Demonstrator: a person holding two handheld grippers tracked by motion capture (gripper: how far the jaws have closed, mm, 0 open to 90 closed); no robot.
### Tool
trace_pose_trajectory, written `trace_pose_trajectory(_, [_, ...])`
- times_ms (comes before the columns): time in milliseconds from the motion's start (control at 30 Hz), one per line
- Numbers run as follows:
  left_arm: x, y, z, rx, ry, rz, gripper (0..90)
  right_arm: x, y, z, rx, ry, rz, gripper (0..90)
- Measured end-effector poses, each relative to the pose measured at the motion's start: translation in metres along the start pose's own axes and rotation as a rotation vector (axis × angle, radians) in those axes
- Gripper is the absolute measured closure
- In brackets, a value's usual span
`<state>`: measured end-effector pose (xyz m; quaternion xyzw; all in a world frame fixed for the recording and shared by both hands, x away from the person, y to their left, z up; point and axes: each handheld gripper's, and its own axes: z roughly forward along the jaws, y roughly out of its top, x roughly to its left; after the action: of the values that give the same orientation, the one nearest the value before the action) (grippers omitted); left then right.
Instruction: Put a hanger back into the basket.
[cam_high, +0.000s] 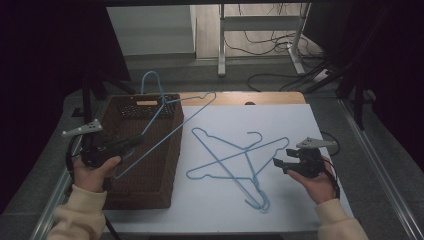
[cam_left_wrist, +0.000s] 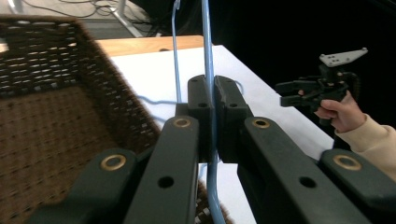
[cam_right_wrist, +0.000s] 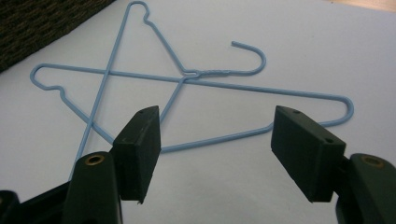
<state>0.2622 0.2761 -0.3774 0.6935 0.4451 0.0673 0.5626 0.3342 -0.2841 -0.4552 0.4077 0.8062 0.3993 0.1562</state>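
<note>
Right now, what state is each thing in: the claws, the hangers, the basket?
Left claw: shut on a blue hanger's wire.
Held hanger: lifted, slanting across the basket's rim.
Right claw: open, nothing between its jaws, above the table.
Two crossed hangers: lying flat on the white table top, overlapping.
Wicker basket: upright, open-topped; nothing seen lying on its floor.

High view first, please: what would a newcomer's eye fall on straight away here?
Probably the two blue wire hangers crossed on the white tabletop, with the open right gripper beside them. To their left, the left gripper is shut on a third blue hanger, holding it slanted over the brown wicker basket.
</note>
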Motion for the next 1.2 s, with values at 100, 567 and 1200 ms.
trace_pose_trajectory(100, [0.01,-0.004,-0.01,-0.015,0.018,-0.013,86.8,0.0,0.0,0.0,0.001,-0.002,-0.001,33.3])
trace_pose_trajectory(567, [0.056,-0.03,-0.052,-0.059,0.091,-0.079,86.8,0.001,0.0,0.002,0.014,-0.009,-0.01,33.0])
trace_pose_trajectory(1200, [0.095,-0.044,-0.043,0.032,0.096,-0.179,86.7,0.004,0.001,0.007,0.035,-0.007,-0.029,32.9])
